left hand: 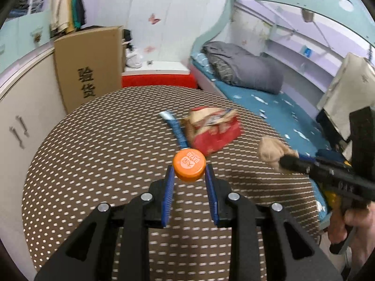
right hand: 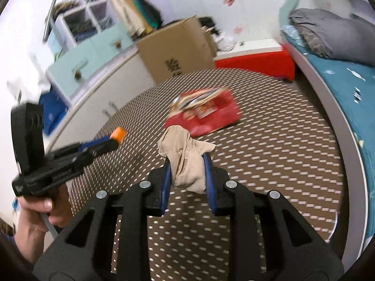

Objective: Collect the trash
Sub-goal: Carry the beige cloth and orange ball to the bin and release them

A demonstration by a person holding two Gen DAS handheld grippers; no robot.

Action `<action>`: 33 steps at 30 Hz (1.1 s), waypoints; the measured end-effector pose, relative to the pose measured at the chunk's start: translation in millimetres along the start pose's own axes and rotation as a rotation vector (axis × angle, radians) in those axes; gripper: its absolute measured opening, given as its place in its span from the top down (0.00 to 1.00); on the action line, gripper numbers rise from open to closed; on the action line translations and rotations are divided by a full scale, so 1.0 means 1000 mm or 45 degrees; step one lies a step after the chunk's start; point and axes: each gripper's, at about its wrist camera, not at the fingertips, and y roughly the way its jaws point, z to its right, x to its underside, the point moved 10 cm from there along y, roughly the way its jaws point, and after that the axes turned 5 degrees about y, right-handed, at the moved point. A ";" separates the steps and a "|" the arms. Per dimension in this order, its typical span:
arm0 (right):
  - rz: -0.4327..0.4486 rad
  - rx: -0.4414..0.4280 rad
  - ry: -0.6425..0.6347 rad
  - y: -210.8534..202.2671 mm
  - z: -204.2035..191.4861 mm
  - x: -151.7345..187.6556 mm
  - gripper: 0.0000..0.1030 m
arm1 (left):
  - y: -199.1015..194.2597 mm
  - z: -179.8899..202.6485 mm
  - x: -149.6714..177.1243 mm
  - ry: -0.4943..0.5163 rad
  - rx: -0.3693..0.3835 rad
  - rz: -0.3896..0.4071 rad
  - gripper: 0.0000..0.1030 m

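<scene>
Both claws carry trash above the dotted table [left hand: 93, 140]: left gripper [left hand: 189, 175] pinches an orange bottle cap [left hand: 189, 167]; right gripper [right hand: 187, 166] clamps beige crumpled fabric [right hand: 182, 157], likely bound for the red bag [right hand: 211, 117] beyond.

Even, soft indoor light fills both views, with no hard glare. Faint shadows lie on the dotted table [left hand: 93, 164]. Fisheye bending curves the bed [right hand: 339, 89] and cabinets toward dark corners. Motion blur smears the red packet [right hand: 211, 114], so its print is perhaps unreadable; background shelves look soft.
</scene>
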 end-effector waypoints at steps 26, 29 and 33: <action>0.081 0.505 0.695 -0.097 0.340 0.080 0.75 | 0.083 0.252 -0.031 0.402 0.358 -0.138 0.75; 0.044 0.497 0.733 -0.087 0.355 0.094 0.75 | 0.104 0.280 -0.025 0.437 0.380 -0.200 0.75; 0.012 0.492 0.773 -0.074 0.373 0.104 0.75 | 0.130 0.312 -0.016 0.509 0.375 -0.267 0.75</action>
